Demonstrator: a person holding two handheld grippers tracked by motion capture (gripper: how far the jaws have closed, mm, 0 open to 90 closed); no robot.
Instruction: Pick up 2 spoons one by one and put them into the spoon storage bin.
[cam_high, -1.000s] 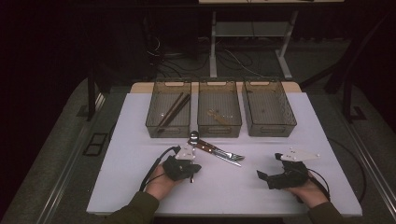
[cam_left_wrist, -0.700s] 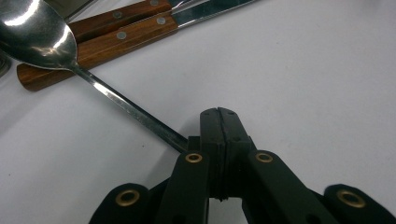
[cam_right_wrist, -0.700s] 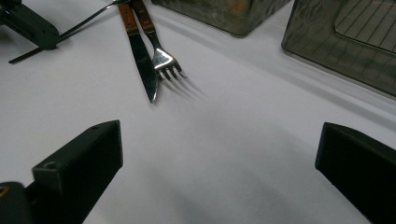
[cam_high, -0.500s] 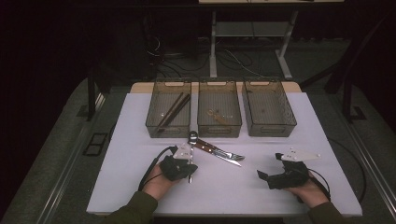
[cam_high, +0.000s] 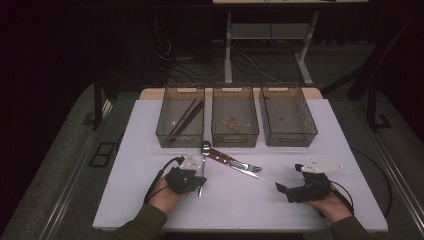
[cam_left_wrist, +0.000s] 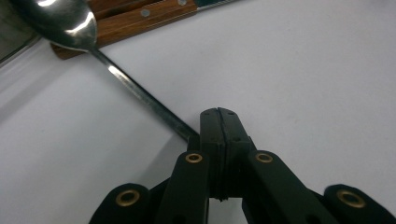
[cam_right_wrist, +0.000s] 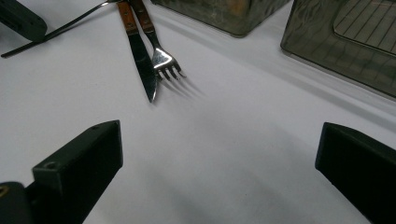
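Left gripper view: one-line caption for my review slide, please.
Left gripper shut on the spoon handle's end, its bowl lying on wooden cutlery handles on the white table.

The spoon (cam_left_wrist: 70, 23) handle's end vanishes behind the closed left tongs (cam_left_wrist: 218, 114); its bowl is cropped at the top edge, and wooden handles (cam_left_wrist: 140, 18) beyond run out of frame.

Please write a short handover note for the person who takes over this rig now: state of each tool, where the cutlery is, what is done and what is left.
Left tool: shut on the spoon handle; its bowl rests on the wooden handles.
Right tool: open, nothing between the jaws, low over the white table.
Knife and fork: side by side on the table in front of the trays.
Done: chopsticks in the left tray.
Left, probably: sort spoon, knife and fork into trays.
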